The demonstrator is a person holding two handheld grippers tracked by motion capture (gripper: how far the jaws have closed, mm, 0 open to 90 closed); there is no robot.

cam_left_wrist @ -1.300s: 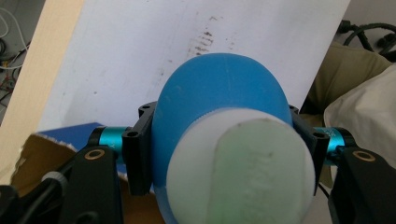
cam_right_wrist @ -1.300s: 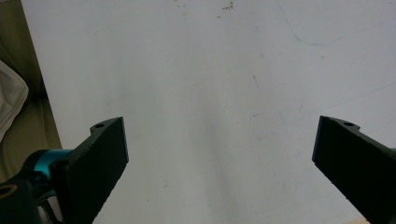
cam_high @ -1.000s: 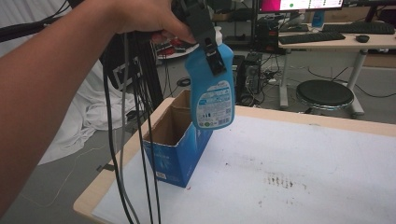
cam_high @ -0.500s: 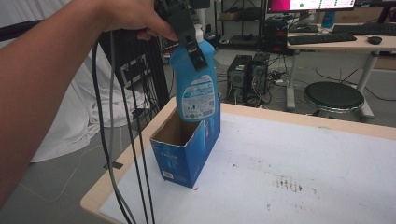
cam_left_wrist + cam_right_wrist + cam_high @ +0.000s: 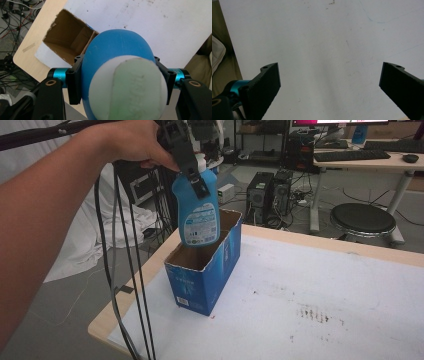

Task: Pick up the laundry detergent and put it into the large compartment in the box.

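Note:
A blue bottle point(image 5: 198, 212) with a white label hangs upright over the open top of a blue cardboard box point(image 5: 206, 272) at the table's left edge. My left gripper point(image 5: 192, 167) is shut on the bottle's upper part, held from above by a hand. In the left gripper view the bottle point(image 5: 117, 50) and its pale cap sit between the jaws, and the box's brown inside point(image 5: 71, 43) lies below to the left. My right gripper point(image 5: 329, 82) stands open over the bare white tabletop with nothing between its jaws.
The white table surface point(image 5: 325, 295) stretches right of the box, with a few dark scuffs. Black cables point(image 5: 125, 285) hang from the left gripper past the table's left edge. A round stool point(image 5: 362, 220), computer towers and a desk stand beyond the far edge.
The bottle in my left gripper has moved left and down, from beside the box's far end to directly above its opening.

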